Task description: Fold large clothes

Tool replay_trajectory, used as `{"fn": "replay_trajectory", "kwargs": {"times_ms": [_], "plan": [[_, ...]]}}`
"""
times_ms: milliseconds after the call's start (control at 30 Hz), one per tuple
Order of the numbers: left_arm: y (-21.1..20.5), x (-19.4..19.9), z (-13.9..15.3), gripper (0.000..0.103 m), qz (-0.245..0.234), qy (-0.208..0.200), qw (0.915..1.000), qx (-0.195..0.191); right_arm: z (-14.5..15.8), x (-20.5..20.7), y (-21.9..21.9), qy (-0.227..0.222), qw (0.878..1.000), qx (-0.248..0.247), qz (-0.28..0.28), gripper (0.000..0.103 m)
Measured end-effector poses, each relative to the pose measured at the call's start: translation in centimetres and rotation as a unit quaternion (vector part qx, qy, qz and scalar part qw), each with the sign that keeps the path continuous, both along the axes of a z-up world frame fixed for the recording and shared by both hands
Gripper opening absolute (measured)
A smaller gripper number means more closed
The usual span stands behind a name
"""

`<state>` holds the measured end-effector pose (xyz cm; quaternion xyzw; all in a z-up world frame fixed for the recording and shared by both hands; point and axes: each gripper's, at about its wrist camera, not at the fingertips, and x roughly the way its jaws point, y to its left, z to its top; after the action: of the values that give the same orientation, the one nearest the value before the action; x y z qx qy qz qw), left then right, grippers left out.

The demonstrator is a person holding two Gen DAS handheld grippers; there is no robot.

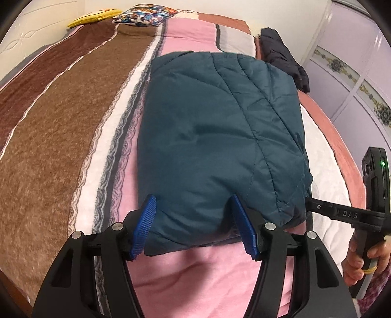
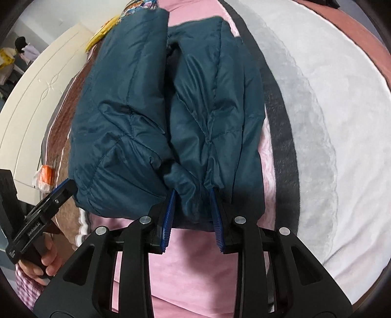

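The folded jacket (image 1: 220, 137) lies on the bed (image 1: 61, 127), near its front edge. Behind the jacket, at the bed's far end, sit a pillow (image 1: 144, 14) and a second garment (image 1: 281, 56). The left gripper (image 1: 194, 226) straddles the jacket's near edge; the right gripper (image 2: 193, 215) pinches its near right corner.

Near edge of teal puffer jacket (image 1: 220, 137) sits between the blue pads (image 1: 146, 227) of left gripper (image 1: 193, 227); can't tell if pads touch fabric. Jacket's underside & lower layers hidden by its own folds. Right gripper (image 2: 191, 217): fabric bunched between its pads (image 2: 168, 220), what's inside the pinch hidden. In left wrist view right gripper's tips vanish behind the jacket corner. Hand (image 1: 361, 259) on that handle cut off by frame edge. Dark garment (image 1: 283, 53) far off, too small to ID. Small orange-white item (image 2: 45, 177) by the bed side, unclear. Yellow thing (image 1: 95, 17) at the head end cropped by lens rim.
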<state>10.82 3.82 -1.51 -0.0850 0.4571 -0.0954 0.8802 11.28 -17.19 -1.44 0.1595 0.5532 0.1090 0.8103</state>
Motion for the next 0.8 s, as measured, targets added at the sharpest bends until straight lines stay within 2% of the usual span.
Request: {"fn": "replay_trajectory", "kwargs": {"times_ms": [233, 367, 467, 800], "plan": [[-0.8, -1.8, 1.8, 0.061, 0.014, -0.013, 0.9998, 0.009, 3.1, -2.1, 1.2, -0.061, 0.997, -0.044, 0.006, 0.031], [-1.6, -3.3, 3.3, 0.061, 0.013, -0.033, 0.9992, 0.021, 5.0, -4.2, 2.0, -0.098, 0.993, -0.064, 0.000, 0.040], [-2.4, -4.7, 4.3, 0.062, 0.016, -0.047, 0.9984, 0.026, 5.8, -6.2, 3.1, -0.119, 0.989, -0.085, 0.004, 0.042], [-3.2, -8.8, 5.5, 0.066, 0.045, -0.060, 0.9968, 0.026, 5.7, -11.7, 4.3, -0.131, 0.986, -0.103, -0.002, 0.043]]}}
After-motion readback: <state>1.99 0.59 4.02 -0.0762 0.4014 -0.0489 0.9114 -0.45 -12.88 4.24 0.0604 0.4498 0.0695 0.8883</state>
